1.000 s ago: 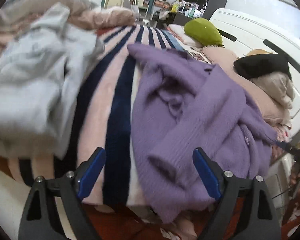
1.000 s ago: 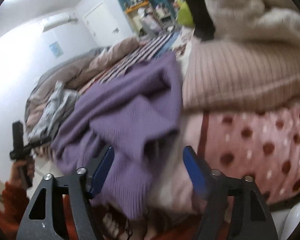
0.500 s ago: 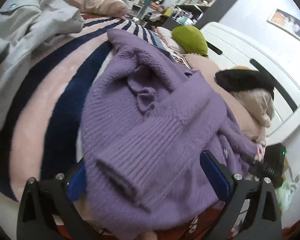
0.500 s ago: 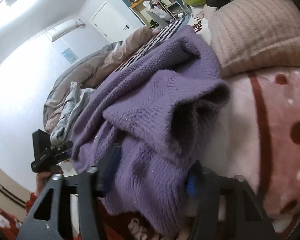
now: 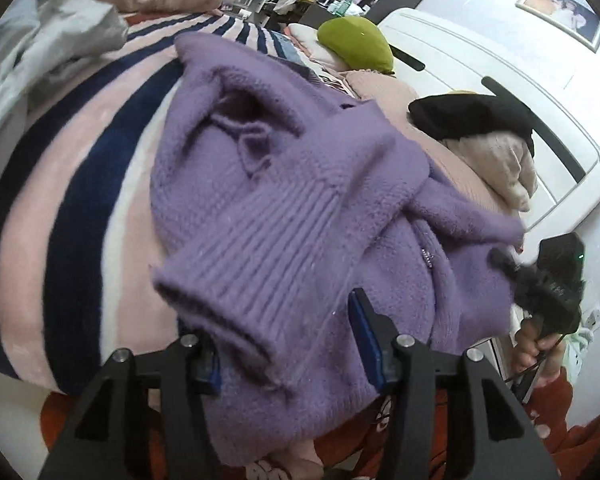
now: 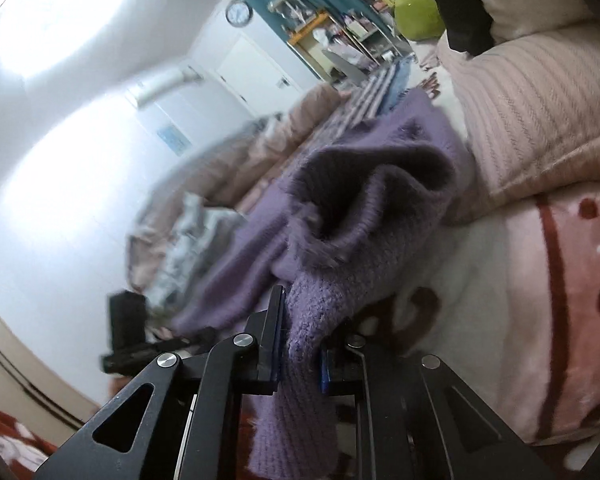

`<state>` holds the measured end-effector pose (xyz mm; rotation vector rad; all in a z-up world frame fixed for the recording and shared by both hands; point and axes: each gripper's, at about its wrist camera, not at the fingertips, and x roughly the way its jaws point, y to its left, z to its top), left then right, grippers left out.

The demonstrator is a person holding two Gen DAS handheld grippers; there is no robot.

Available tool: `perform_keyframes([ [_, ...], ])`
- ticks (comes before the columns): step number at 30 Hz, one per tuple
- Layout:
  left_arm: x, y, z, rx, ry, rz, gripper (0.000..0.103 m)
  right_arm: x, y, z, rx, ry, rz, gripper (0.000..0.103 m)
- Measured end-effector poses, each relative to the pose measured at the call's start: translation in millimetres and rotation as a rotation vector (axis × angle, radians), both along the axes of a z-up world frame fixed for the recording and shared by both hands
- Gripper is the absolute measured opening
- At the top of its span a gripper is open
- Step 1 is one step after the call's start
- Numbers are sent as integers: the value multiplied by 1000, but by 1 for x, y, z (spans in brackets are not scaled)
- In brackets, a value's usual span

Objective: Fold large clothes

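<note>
A purple knitted sweater (image 5: 292,184) lies crumpled on the striped blanket (image 5: 80,200). My left gripper (image 5: 288,344) sits low at the sweater's near edge. Its jaws are closing, with the ribbed cuff (image 5: 236,280) between them, but they are not clamped on it. In the right wrist view my right gripper (image 6: 302,344) is closing too, and its pads pinch a hanging fold of the sweater (image 6: 340,248). The right gripper (image 5: 556,280), held by a hand, also shows at the right of the left wrist view. The left gripper (image 6: 128,332) appears dark and blurred at the lower left of the right wrist view.
A grey garment (image 5: 40,40) lies at the far left of the bed. A green cushion (image 5: 356,44), a black garment (image 5: 472,116) and beige pillows sit by the white headboard (image 5: 480,60). A pink ribbed pillow (image 6: 532,120) and a dotted blanket (image 6: 560,320) lie right of the sweater.
Both grippers moved in on the sweater. The left jaws narrowed around the ribbed cuff. The right jaws went from wide apart to pinching a fold of the sweater.
</note>
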<state>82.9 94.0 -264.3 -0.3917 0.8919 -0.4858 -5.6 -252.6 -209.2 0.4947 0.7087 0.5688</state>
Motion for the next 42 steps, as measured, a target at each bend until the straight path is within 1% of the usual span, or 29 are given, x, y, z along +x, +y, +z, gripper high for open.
perform_keyframes([
  [1, -1, 1, -1, -12, 0, 9, 47, 3, 3, -9, -31, 47, -10, 10],
  [2, 0, 2, -2, -19, 1, 17, 46, 5, 4, -16, -42, 76, -11, 13],
  [3, 0, 2, -2, -22, 6, 29, 43, 7, 6, -25, -50, 111, -6, 17],
  [4, 1, 3, -2, -22, 11, 38, 34, 6, 8, -34, -55, 139, 6, 26],
  [5, 2, 3, 0, -31, 11, 38, 21, 6, 10, -39, -56, 153, 20, 27],
  [6, 2, 3, 2, -43, 7, 35, 19, 5, 12, -40, -54, 149, 29, 24],
  [7, 1, 2, 8, -49, -7, 38, 17, 2, 15, -39, -42, 132, 40, 11],
  [9, -2, 0, 21, -55, -48, 32, 16, 0, 17, -26, -4, 84, 43, 10],
  [10, -4, -2, 29, -59, -72, 23, 15, -3, 15, -14, 24, 44, 38, 9],
  [12, -10, -4, 54, -52, -141, 10, 15, -5, 12, 4, 50, -2, 29, 9],
  [13, -12, -5, 62, -54, -159, 11, 15, -6, 11, 16, 62, -26, 24, 9],
  [14, -14, -4, 75, -70, -187, 10, 15, -7, 10, 23, 72, -42, 24, 9],
  [17, -18, -3, 97, -96, -237, 16, 15, -12, 10, 46, 111, -94, 45, 8],
  [19, -27, -1, 110, -109, -279, 18, 15, -20, 14, 58, 142, -141, 83, 8],
  [24, -54, 10, 147, -197, -361, 3, 14, -37, 25, 84, 178, -184, 143, 8],
  [26, -65, 19, 163, -212, -393, -3, 14, -47, 27, 100, 182, -212, 171, 8],
  [29, -67, 31, 180, -244, -414, -1, 15, -57, 23, 121, 182, -247, 183, 8],
  [31, -62, 35, 186, -231, -420, 16, 15, -57, 20, 131, 158, -260, 170, 8],
  [32, -57, 35, 187, -203, -422, 27, 15, -53, 18, 136, 142, -264, 159, 8],
  [33, -47, 37, 189, -179, -416, 43, 15, -49, 17, 139, 134, -264, 153, 8],
  [36, -12, 40, 193, -141, -391, 55, 15, -20, 15, 149, 74, -258, 110, 8],
  [37, 8, 42, 194, -113, -366, 69, 15, -6, 13, 152, 56, -257, 101, 8],
  [39, 35, 43, 191, -65, -339, 91, 16, 24, 9, 155, 27, -232, 80, 8],
  [41, 75, 48, 182, -23, -271, 116, 16, 60, 5, 154, 4, -183, 53, 8],
  [42, 91, 50, 175, -14, -240, 125, 16, 81, 2, 150, 12, -133, 41, 8],
])
